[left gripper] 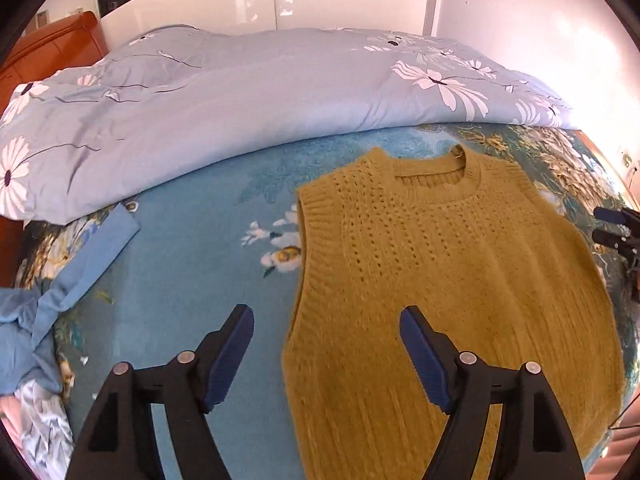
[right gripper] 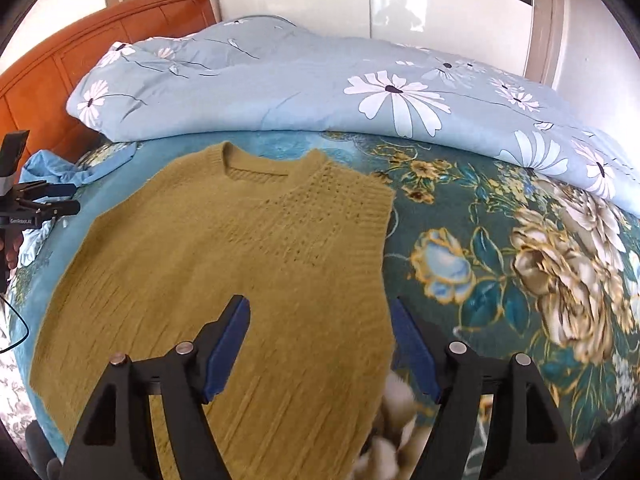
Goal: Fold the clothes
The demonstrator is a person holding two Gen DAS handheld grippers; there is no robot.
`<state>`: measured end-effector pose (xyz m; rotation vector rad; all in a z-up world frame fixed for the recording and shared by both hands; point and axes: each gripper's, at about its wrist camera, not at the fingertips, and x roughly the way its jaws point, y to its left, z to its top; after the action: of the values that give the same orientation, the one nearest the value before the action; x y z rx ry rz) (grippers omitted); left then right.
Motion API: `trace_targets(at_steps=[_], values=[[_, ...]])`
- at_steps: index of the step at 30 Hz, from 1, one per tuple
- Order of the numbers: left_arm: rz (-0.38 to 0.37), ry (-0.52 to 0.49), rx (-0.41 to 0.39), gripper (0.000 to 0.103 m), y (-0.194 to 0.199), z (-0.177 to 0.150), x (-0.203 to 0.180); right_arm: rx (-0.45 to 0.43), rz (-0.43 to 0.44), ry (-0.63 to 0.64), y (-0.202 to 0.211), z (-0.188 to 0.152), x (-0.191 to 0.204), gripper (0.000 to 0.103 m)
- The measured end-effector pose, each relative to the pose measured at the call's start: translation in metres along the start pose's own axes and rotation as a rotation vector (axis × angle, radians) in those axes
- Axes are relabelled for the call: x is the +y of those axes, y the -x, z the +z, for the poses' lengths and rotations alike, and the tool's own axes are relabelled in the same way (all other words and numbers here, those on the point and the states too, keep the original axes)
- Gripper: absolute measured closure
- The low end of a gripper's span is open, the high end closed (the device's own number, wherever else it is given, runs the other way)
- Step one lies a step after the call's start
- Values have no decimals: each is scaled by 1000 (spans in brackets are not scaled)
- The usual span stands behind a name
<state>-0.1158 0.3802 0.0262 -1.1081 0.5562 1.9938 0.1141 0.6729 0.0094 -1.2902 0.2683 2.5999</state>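
Vest: mustard-yellow knit vest lies flat, front up, on the bedsheet, neckline toward the quilt, hem toward the person. Placement reads as a lay-out for folding; no fold made yet, by my judgement.
Vest, look: sleeveless, round ribbed collar, ribbed armholes, openwork pattern over the chest, plainer vertical ribs lower down. Thick, soft knit; likely to bend in a rounded fold, not a sharp crease. Small tag shows inside the collar.
Left gripper: left gripper hovers over the vest's left side edge, low on the body; jaws spread wide, nothing between them. One finger is above the knit, the other above bare sheet, so the edge lies between them, probably lined up for a side grasp.
Right gripper: right gripper hovers over the vest's opposite side edge, same height along the body; fingers apart, holding nothing. Edge again runs between the pads.
Symmetry: both tools flank the vest, suggesting a two-handed lift or a fold inward.
Bedsheet: teal, floral, under the vest on all sides.
Quilt: pale blue daisy quilt bunched just beyond the vest's collar, well clear of it.
Blue garment: light blue garment crumpled off the vest's left side, apart from it.
Headboard: orange wooden headboard beyond the quilt, far from the vest.
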Motion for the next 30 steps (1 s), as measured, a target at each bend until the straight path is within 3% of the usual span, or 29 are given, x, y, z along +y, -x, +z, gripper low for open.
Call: trace_targets(at_steps=[8, 12, 16, 18, 19, 21, 23, 25, 30], values=[[12, -119, 20, 24, -93, 51, -6, 76, -33, -83, -95, 59, -48, 29], [13, -88, 21, 24, -125, 66, 5, 89, -33, -114, -124, 70, -59, 29], [-53, -39, 18, 24, -138, 74, 16, 71, -20, -97, -132, 78, -53, 29], [-103, -18, 7, 25, -138, 76, 18, 72, -8, -85, -134, 82, -48, 37], [-129, -7, 2, 29, -138, 77, 19, 70, 3, -84, -133, 84, -46, 49], [-137, 2, -6, 43, -138, 78, 17, 79, 11, -87, -133, 88, -42, 59], [-154, 2, -14, 70, -135, 77, 14, 92, 16, -87, -133, 90, -38, 83], [-143, -16, -41, 76, -126, 76, 9, 91, 0, -77, -128, 92, -32, 90], [-148, -50, -141, 78, -82, 77, 2, 11, 16, -56, -84, 93, -20, 91]])
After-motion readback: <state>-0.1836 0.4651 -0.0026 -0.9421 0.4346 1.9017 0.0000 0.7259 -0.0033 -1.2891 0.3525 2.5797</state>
